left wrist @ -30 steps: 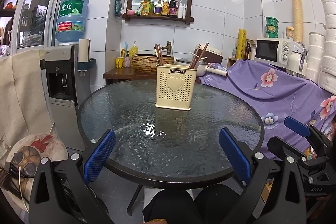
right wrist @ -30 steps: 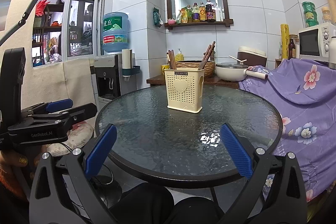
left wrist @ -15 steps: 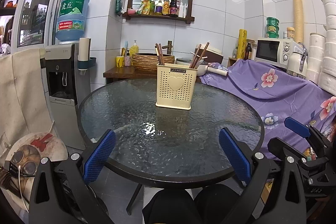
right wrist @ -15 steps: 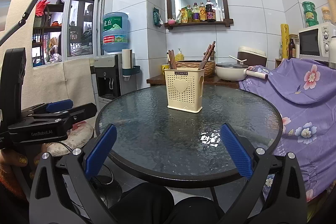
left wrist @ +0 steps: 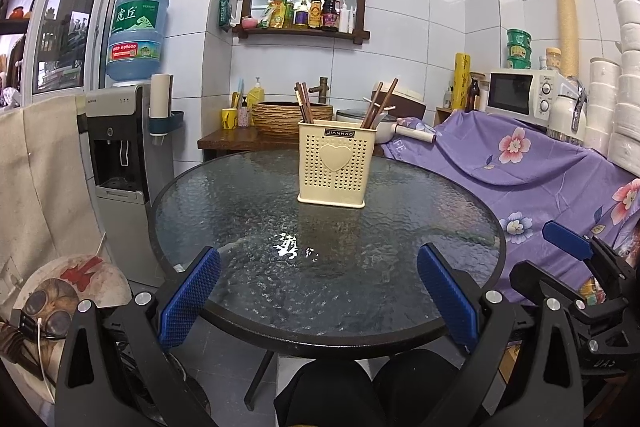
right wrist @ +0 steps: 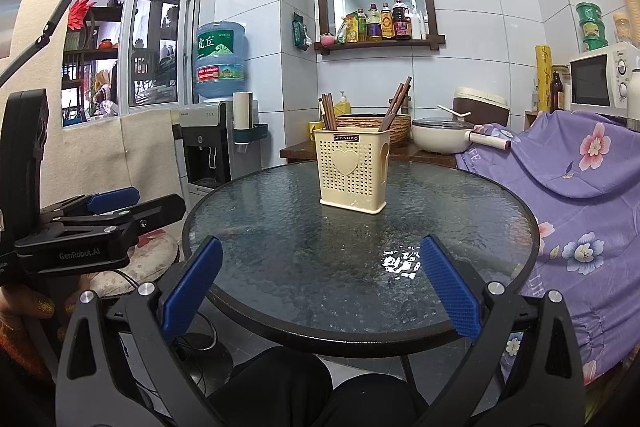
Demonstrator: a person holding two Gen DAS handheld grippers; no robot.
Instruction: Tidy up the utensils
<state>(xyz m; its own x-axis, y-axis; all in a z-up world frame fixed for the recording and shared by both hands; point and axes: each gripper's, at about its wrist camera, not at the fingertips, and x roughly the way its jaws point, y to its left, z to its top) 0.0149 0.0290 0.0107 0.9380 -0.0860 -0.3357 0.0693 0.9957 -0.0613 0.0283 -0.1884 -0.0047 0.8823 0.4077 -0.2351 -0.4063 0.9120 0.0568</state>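
A cream perforated utensil holder [left wrist: 333, 163] with a heart on its front stands upright on the round glass table [left wrist: 240, 211], toward the far side. Brown chopsticks [left wrist: 304, 102] stick out at its left and more [left wrist: 380, 103] at its right. The holder also shows in the right wrist view [right wrist: 353, 171]. My left gripper [left wrist: 320, 291] is open and empty, held back at the table's near edge. My right gripper [right wrist: 320, 285] is open and empty, also at the near edge. Each gripper shows from the side in the other's view.
A water dispenser [left wrist: 124, 163] stands left of the table. A purple flowered cloth [left wrist: 532, 171] covers furniture at the right, with a microwave [left wrist: 520, 91] behind. A wooden counter with a woven basin [left wrist: 290, 115] and a white pot [right wrist: 440, 135] is behind the table.
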